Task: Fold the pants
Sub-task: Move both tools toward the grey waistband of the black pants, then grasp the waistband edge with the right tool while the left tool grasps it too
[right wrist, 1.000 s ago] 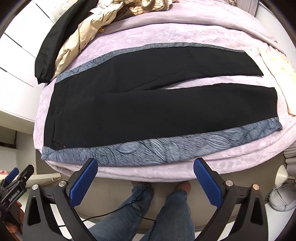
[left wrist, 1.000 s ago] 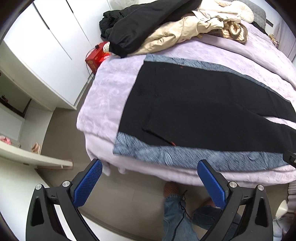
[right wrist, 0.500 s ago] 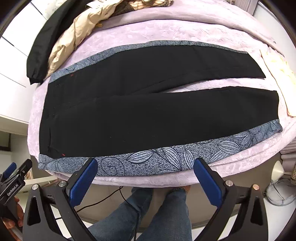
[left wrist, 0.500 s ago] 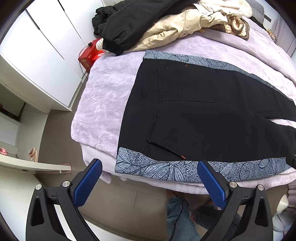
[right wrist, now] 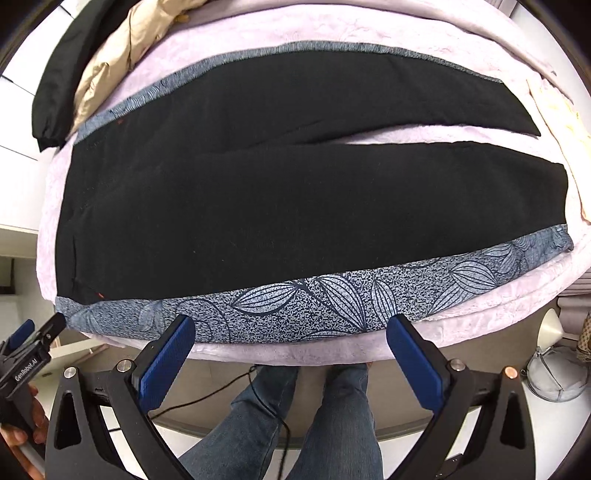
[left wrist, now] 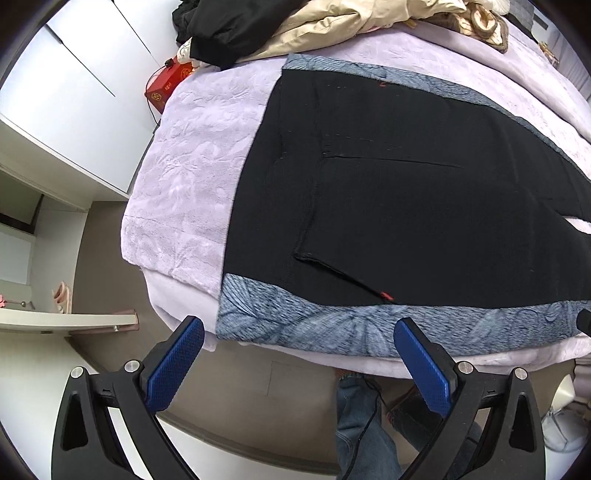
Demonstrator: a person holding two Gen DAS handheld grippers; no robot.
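- Plainly, from the left wrist view, the black pants (left wrist: 406, 206) lie spread flat on the lavender bedspread (left wrist: 192, 158), waist end toward the left, their patterned grey side stripe (left wrist: 332, 328) running along the near bed edge.
- The left gripper (left wrist: 299, 350) hangs over that near edge with its blue pads (left wrist: 175, 360) wide apart, holding nothing and touching no cloth.
- A heap of jackets (left wrist: 295, 33) sits at the far corner, well apart from the pants.
- From the right wrist view, both pant legs (right wrist: 369, 206) stretch toward the right, a sliver of bedspread showing between them.
- The right gripper (right wrist: 290, 349) is also spread wide and empty, just off the near stripe (right wrist: 332, 299).
- Judging by this, folding has not begun; this is the approach to the first grasp.
- Next, each gripper likely needs to lower onto the near edge, pinch the fabric, and carry that leg over the far one.
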